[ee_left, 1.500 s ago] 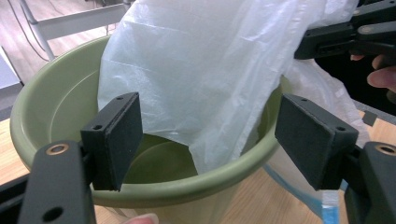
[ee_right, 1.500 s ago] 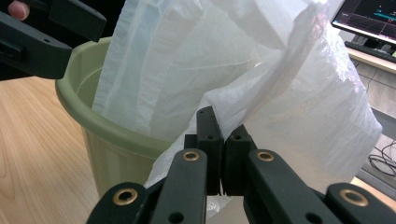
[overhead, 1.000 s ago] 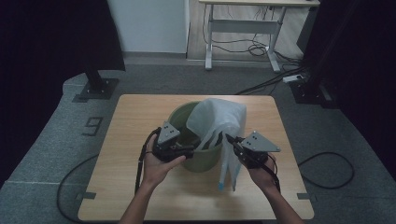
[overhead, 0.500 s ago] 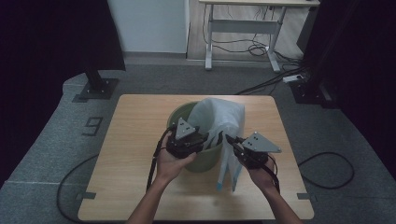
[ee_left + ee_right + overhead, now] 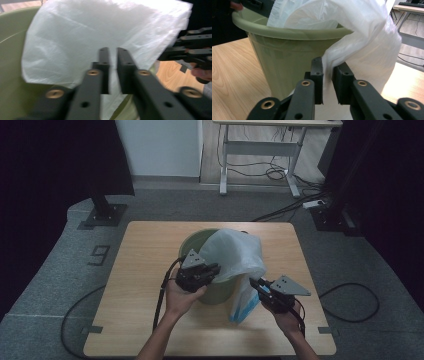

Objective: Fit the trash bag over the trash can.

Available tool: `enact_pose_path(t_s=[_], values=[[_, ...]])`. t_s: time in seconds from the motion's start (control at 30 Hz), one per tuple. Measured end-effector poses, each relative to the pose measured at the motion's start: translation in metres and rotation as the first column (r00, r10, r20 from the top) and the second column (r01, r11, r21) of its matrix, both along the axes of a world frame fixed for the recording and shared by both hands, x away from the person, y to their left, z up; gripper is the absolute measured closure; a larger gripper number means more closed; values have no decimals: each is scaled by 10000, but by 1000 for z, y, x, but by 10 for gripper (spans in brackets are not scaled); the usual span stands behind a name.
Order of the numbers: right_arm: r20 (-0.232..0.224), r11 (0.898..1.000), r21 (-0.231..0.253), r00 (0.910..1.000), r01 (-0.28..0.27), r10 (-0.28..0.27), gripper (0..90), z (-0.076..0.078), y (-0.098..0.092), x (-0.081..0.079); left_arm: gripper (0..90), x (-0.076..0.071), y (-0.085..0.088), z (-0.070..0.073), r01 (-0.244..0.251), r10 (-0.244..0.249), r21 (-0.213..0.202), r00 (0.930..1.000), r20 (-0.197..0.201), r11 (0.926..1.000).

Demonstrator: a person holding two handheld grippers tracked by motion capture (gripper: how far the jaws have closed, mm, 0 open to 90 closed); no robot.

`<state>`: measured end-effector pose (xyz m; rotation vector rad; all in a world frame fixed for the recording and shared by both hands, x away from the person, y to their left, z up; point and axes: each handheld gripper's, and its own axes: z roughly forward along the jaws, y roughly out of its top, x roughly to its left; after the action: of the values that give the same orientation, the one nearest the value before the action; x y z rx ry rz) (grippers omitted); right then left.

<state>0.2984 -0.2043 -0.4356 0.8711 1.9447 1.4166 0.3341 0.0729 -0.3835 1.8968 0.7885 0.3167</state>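
I'm lining the green bin (image 5: 210, 287) with the white bag (image 5: 235, 255); it is half done; the bag stands bunched over the rim's right side, one fold trailing outside. My right gripper (image 5: 328, 68) pinches that fold, jaws just easing. My left gripper (image 5: 113, 53) has just been closing, film between its jaws (grip uncertain). Spreading remains.

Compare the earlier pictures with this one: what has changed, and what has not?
The left gripper went to the bag at the bin's rim, its jaws closing on it. The right gripper, gripping the bag, sank, its jaws easing open slightly. The bin stayed put.
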Motion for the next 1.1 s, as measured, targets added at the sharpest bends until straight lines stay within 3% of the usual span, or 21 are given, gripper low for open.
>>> enact_pose_path(t_s=[0.1, 0.2, 0.3, 0.4, 0.47, 0.57, 0.77, 0.87, 0.93, 1.1], values=[[140, 9999, 142, 9999, 35, -37, 826, 6, 2, 2, 568, -2, -7, 2, 173, -172, -125, 9998, 90, 9998], [370, 9998, 210, 9993, 2, -10, 844, 16, 7, 3, 413, -7, -12, 4, 92, -91, -12, 9989, 451, 10000], [556, 9999, 139, 9984, -59, 51, 855, 24, 13, 3, 348, -11, -18, 5, -7, -9, 208, 9969, 782, 9998], [655, 9999, 113, 9978, -95, 87, 861, 29, 18, 4, 309, -13, -27, 5, -365, 253, 907, 9922, 1217, 9952], [732, 9999, 61, 9972, -141, 136, 863, 31, 21, 4, 309, -11, -33, 4, -303, 174, 1070, 9928, 1188, 9938], [780, 9999, -53, 9968, -163, 167, 864, 30, 24, 3, 378, -7, -36, 3, -440, 323, 1063, 9934, 1097, 9934], [701, 9997, -197, 9974, -174, 187, 839, 26, 20, 0, 664, -2, -32, 4, -263, 220, 512, 9964, 820, 9983], [577, 9999, -50, 9983, 94, -91, 625, 22, 16, -2, 815, 1, -28, 5, -59, 50, 179, 9986, 526, 9998], [442, 9993, 149, 9984, 335, -342, 504, 18, 14, -8, 859, 2, -26, 6, -69, 63, 122, 9986, 517, 9999], [-4, 9953, 742, 9980, 625, -626, 344, -4, 10, -25, 885, 3, -21, 6, -170, 171, -36, 9987, 481, 9998]])
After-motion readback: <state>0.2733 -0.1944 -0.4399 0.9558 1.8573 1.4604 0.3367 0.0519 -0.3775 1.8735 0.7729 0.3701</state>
